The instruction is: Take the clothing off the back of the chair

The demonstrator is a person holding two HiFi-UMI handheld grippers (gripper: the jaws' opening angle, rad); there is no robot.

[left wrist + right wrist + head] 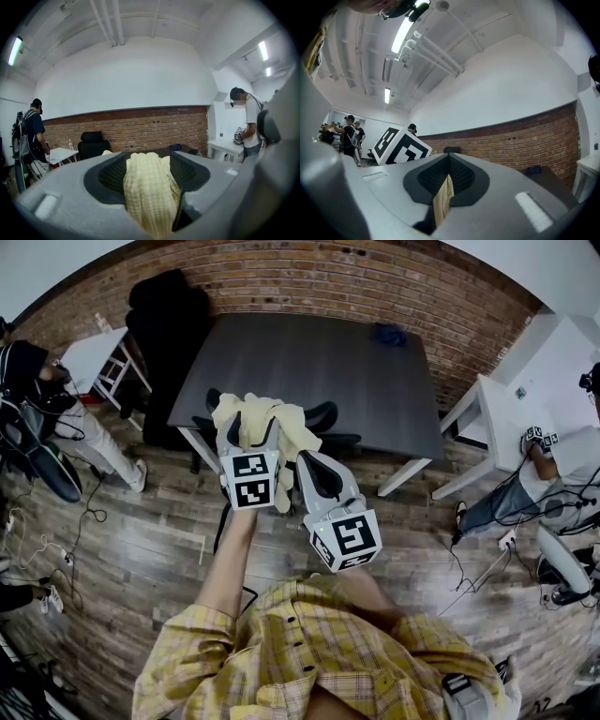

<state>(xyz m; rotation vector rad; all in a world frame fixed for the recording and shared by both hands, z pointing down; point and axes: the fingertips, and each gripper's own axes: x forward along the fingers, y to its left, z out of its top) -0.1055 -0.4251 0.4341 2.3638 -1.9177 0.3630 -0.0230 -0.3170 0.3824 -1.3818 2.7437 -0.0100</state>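
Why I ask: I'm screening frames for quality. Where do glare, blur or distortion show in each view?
Head view: heavy fisheye bows the brick wall, corners go black, light even, no blur. Left gripper view: black rim, weave of the yellow cloth readable, strip light bright at upper left. Right gripper view: ceiling lamp glares at the top, black rim.

The person's left gripper (253, 432), a grey two-finger tool with a marker cube, reaches forward on a bare forearm (228, 563) and tips slightly down. Its fingers (105, 176) stand wide apart, loose around a pale yellow checked cloth (147, 192). The matching right gripper (307, 463) sits just beside it, level, fingers (463, 179) pinching a thin fold of that cloth.
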